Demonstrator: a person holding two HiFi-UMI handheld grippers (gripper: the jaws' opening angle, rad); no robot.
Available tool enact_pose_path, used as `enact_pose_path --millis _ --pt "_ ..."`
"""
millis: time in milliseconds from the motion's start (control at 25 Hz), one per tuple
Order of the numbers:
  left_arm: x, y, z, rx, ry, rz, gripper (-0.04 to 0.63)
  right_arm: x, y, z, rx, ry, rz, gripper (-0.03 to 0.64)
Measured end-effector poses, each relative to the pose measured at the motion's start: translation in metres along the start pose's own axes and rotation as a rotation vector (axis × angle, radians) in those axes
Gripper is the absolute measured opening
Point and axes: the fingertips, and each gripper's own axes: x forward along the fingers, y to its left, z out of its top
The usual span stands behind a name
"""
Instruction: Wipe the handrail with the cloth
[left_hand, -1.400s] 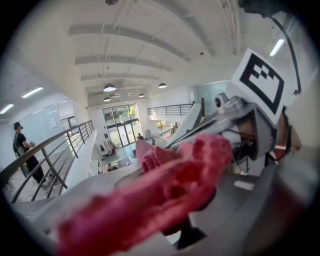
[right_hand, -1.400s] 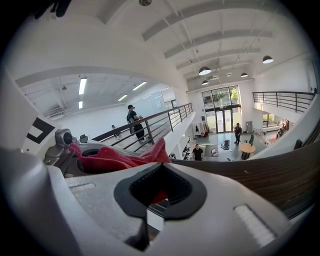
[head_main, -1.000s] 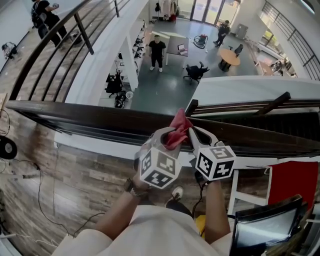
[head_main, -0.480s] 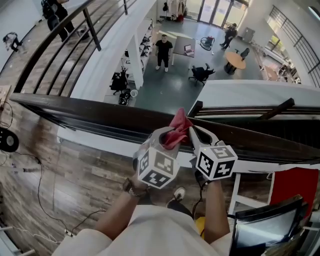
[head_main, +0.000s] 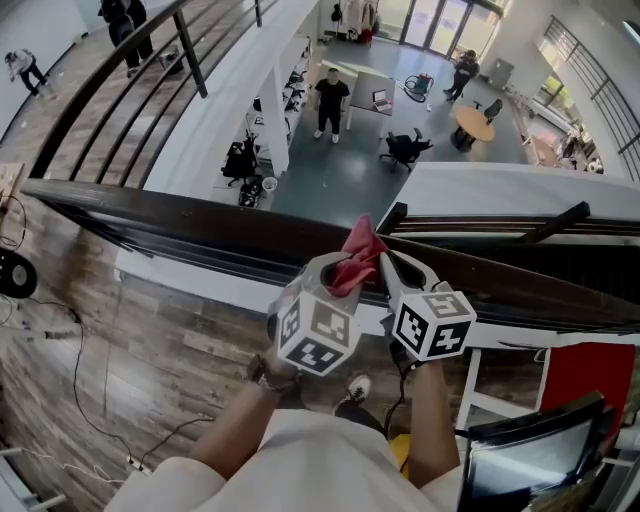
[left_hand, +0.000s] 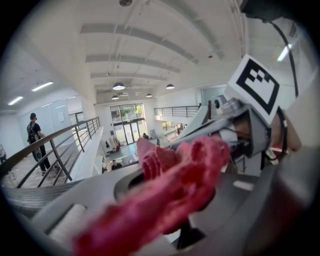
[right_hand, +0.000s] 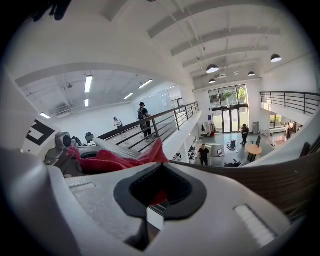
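- Compared with half a second ago, little has changed: both grippers sit at the same spot on the handrail (head_main: 180, 228) with the cloth (head_main: 356, 258) bunched between them. Only the head view has drifted a touch, so the floor below and the person (head_main: 330, 103) standing there sit slightly further right in the picture.
- The handrail is a dark bar whose long axis runs from left to right across the head view, dipping a little toward the right.
- The red cloth lies on top of that rail, crumpled into a peak that points up and away from the person holding the grippers. Its length runs from the left gripper (head_main: 338, 268) toward the rail's far edge.
- The left gripper's jaws are clamped on the cloth, which fills the gap between them and spills out forward in the left gripper view.
- The right gripper (head_main: 392, 268) sits just beside the left, its tip against the cloth. Its jaws are drawn together, and a sliver of red in the dark notch between them suggests they nip an edge of the cloth, though that view shows little of it.
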Motion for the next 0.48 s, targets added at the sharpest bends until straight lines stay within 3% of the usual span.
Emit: enact_pose_path --millis 480 --pt "-0.010 0.018 -0.005 -0.021 -0.002 0.012 0.080 0.015 0.016 0.006 -0.003 -0.002 0.017 0.003"
